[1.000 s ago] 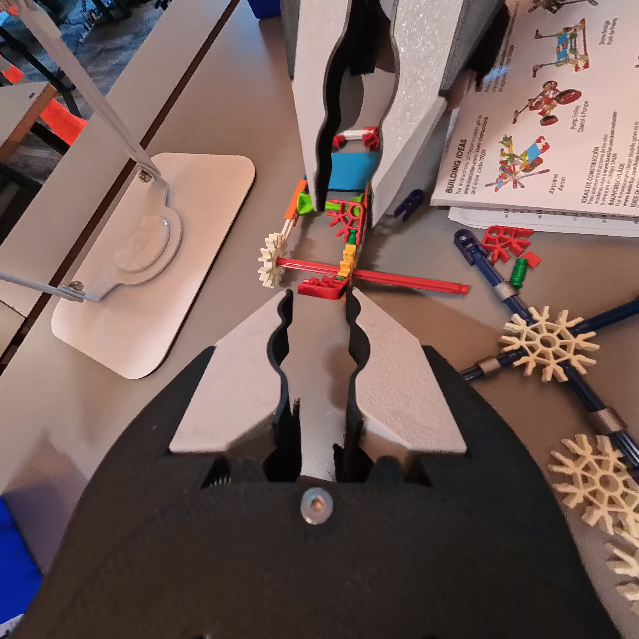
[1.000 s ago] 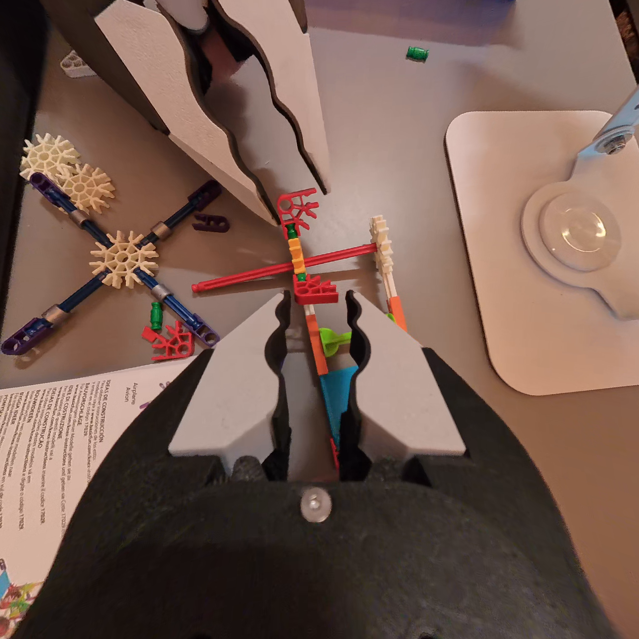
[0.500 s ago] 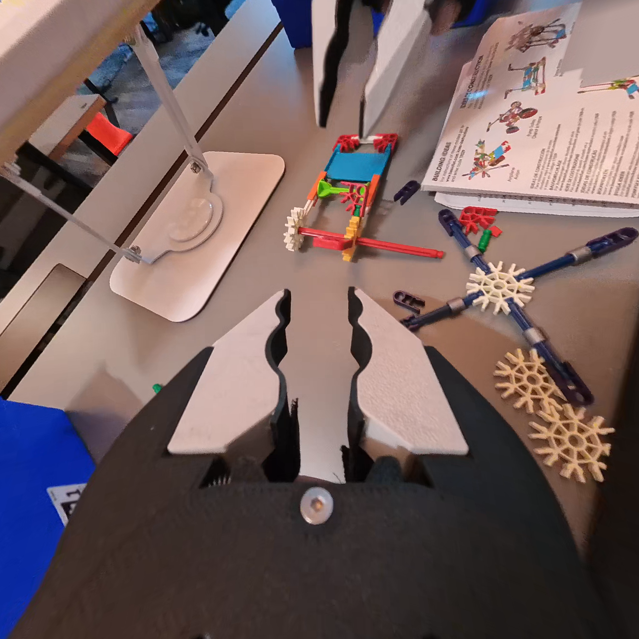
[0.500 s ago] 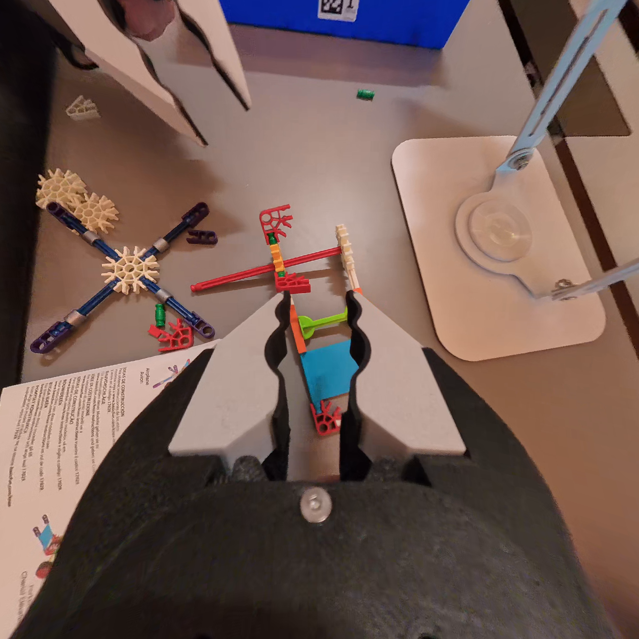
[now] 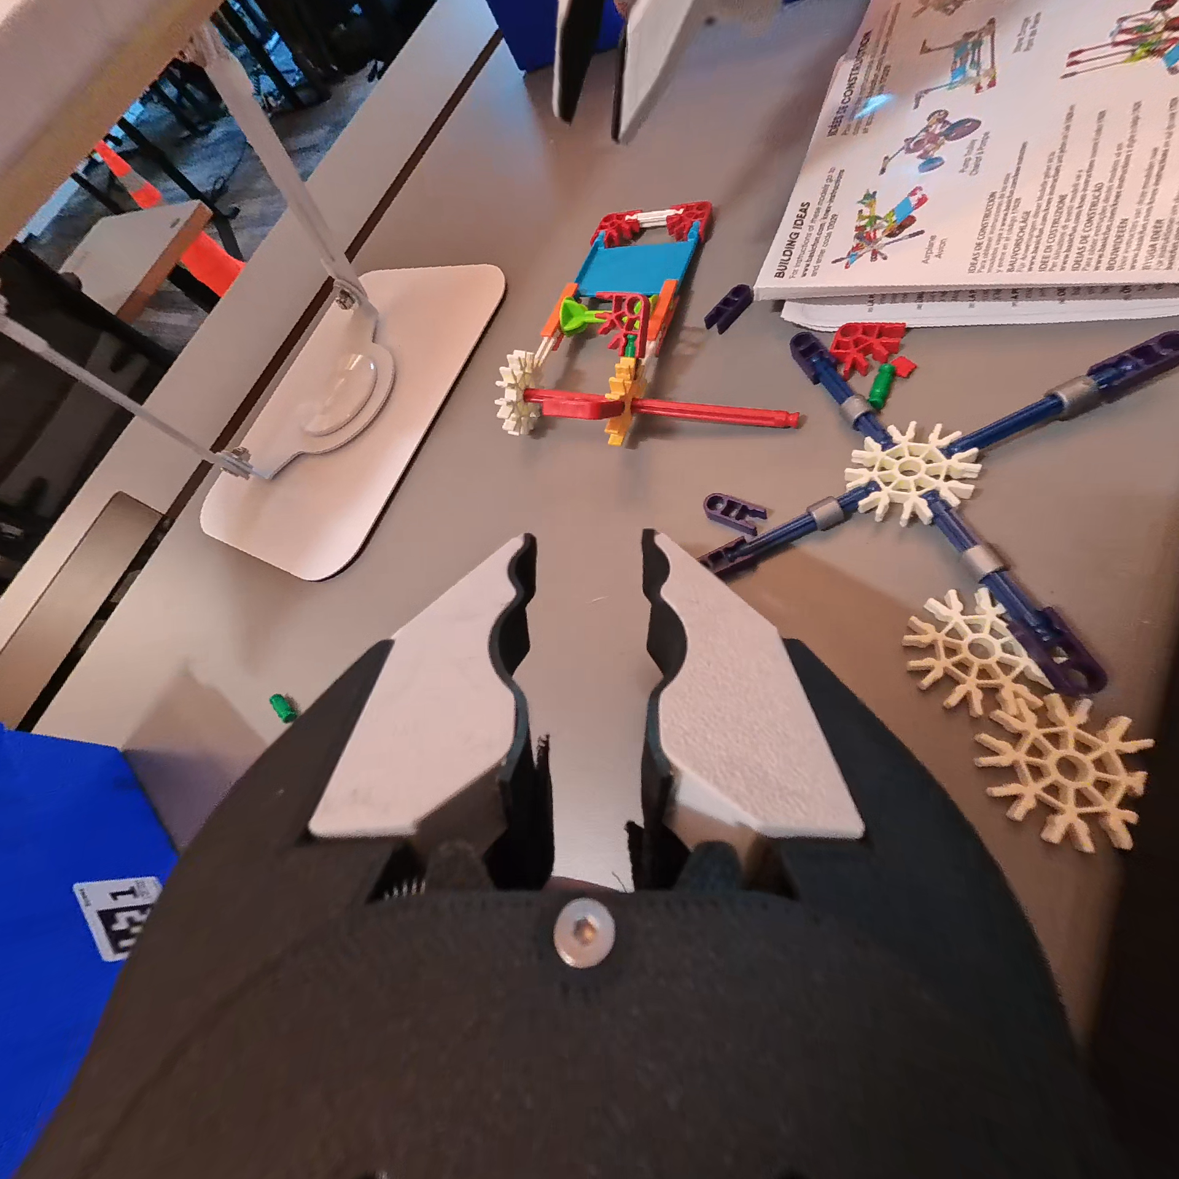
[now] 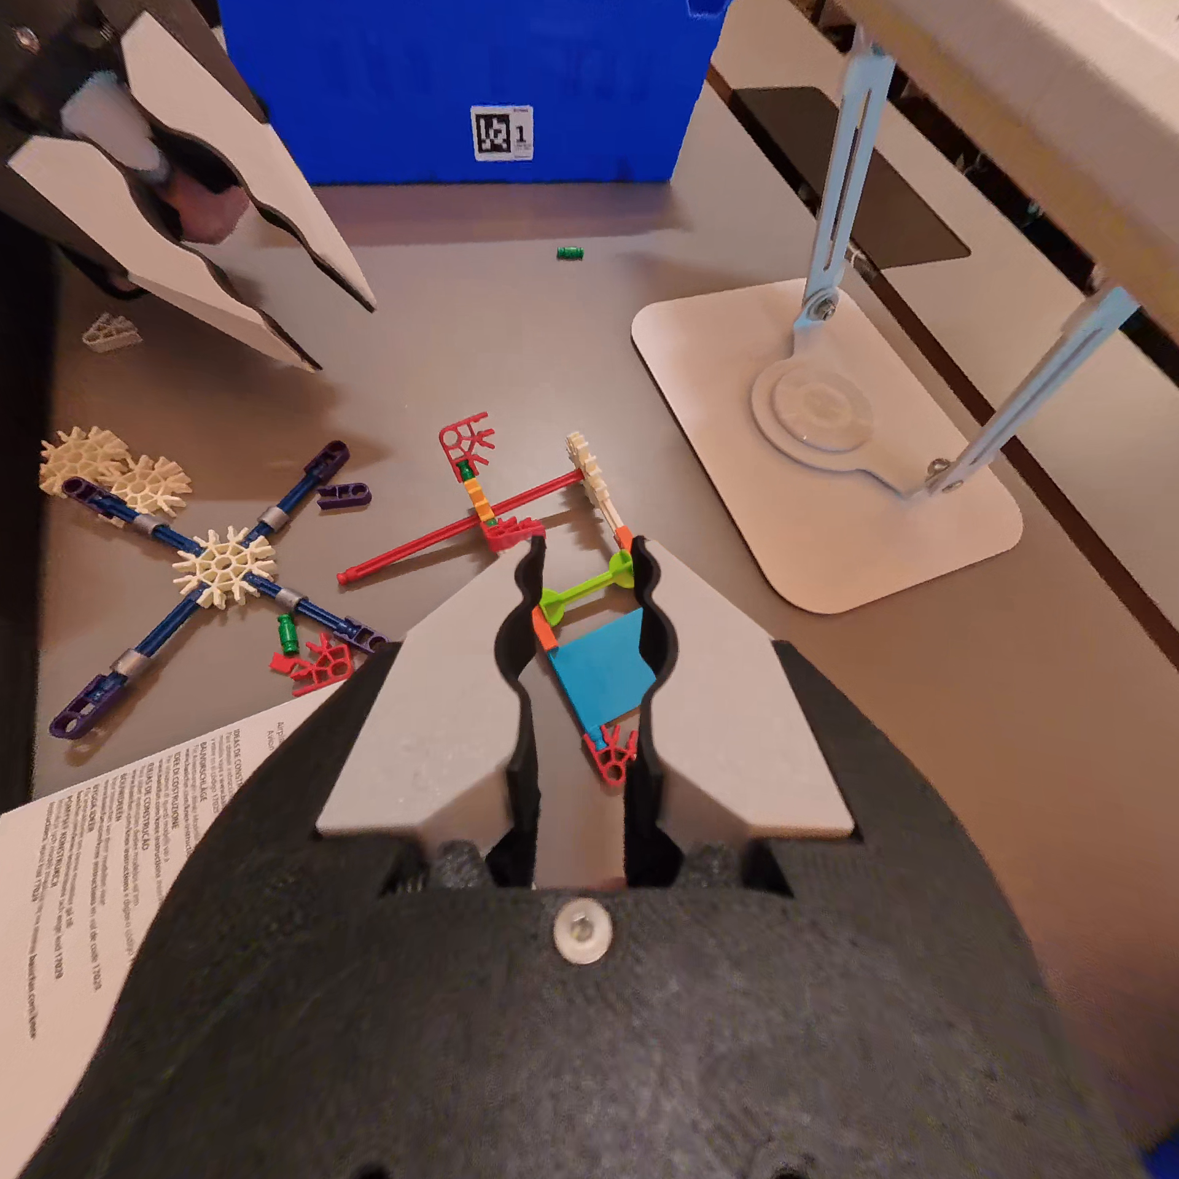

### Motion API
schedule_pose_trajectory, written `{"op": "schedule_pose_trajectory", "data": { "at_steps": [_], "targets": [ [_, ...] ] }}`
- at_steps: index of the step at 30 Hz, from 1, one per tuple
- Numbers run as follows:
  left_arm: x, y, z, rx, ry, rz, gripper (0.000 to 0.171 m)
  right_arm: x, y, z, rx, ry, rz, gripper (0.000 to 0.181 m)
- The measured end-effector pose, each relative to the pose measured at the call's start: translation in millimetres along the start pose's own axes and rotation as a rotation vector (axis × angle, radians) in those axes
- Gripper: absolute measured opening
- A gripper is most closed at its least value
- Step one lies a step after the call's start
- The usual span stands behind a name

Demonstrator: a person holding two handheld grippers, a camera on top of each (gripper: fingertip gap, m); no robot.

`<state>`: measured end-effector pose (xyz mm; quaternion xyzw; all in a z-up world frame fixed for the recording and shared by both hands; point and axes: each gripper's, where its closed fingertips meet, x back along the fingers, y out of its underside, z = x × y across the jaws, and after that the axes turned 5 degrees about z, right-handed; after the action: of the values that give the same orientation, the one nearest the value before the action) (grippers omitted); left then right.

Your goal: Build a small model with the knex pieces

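Observation:
A small toy model with a blue panel (image 5: 631, 268), red connectors, a white gear and a long red rod (image 5: 702, 411) lies flat on the grey table. My left gripper (image 5: 584, 542) is open and empty, raised above the table, well short of the model. My right gripper (image 6: 587, 542) is open and empty, hovering above the model's blue panel (image 6: 603, 670), which shows between its fingers. The right gripper also shows at the top of the left wrist view (image 5: 590, 124). The left gripper shows at the upper left of the right wrist view (image 6: 344, 338).
A cross of blue rods on a white snowflake connector (image 5: 912, 472) lies to the right, with two cream snowflakes (image 5: 1059, 772), a purple clip (image 5: 734, 510) and a red connector (image 5: 867, 344). An instruction booklet (image 5: 989, 191), a white stand base (image 5: 357, 415), a blue bin (image 6: 446, 83) and a green spacer (image 6: 570, 252) lie around. About 5 centimetres separates my left fingertips from the purple clip (image 5: 734, 510). It turns up in the right wrist view (image 6: 343, 491) as well.
Both grippers have drawn back and up from the model, which stays on the table. Both stay open. More of the table and the blue bin now shows.

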<state>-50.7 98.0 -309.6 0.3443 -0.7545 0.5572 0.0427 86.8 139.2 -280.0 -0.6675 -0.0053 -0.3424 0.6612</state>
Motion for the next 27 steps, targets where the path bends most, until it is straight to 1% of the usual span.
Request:
{"op": "schedule_pose_trajectory", "data": {
  "at_steps": [4, 8, 10, 12, 15, 18, 19, 21, 24, 25, 27],
  "targets": [
    [-1, -1, 4, 0.019, 0.024, 0.011, 0.031, -8, 12, 0, 0.001, -0.01, -0.031, 0.027],
    [-1, 1, 7, 0.018, 0.05, 0.001, 0.029, -11, 17, 0, -0.001, -0.02, -0.03, 0.027],
    [1, 1, 16, 0.035, 0.112, 0.002, 0.023, -12, 20, 0, 0.008, -0.023, -0.036, 0.026],
    [4, 3, 17, 0.041, 0.131, -0.008, 0.023, -13, 23, -2, 0.01, -0.035, -0.043, 0.027],
    [17, -2, 18, 0.033, 0.15, 0.002, 0.025, -12, 25, -4, 0.019, -0.047, -0.043, 0.027],
    [47, -18, 9, 0.019, 0.123, 0.044, 0.027, -11, 23, -3, 0.026, -0.041, -0.029, 0.026],
    [61, -23, 0, -0.008, 0.08, 0.047, 0.027, -11, 23, -3, 0.025, -0.04, -0.028, 0.026],
    [92, -25, -26, -0.048, -0.021, 0.014, 0.032, -14, 24, -4, 0.016, -0.049, -0.021, 0.026],
    [141, -19, -89, -0.089, -0.249, -0.064, 0.046, -19, 30, -6, 0.028, -0.054, -0.029, 0.025],
    [155, -14, -106, -0.089, -0.288, -0.1, 0.05, -21, 32, -7, 0.032, -0.054, -0.034, 0.025],
    [176, 8, -139, -0.055, -0.346, -0.209, 0.057, -23, 34, -7, 0.037, -0.055, -0.036, 0.025]
  ]
}}
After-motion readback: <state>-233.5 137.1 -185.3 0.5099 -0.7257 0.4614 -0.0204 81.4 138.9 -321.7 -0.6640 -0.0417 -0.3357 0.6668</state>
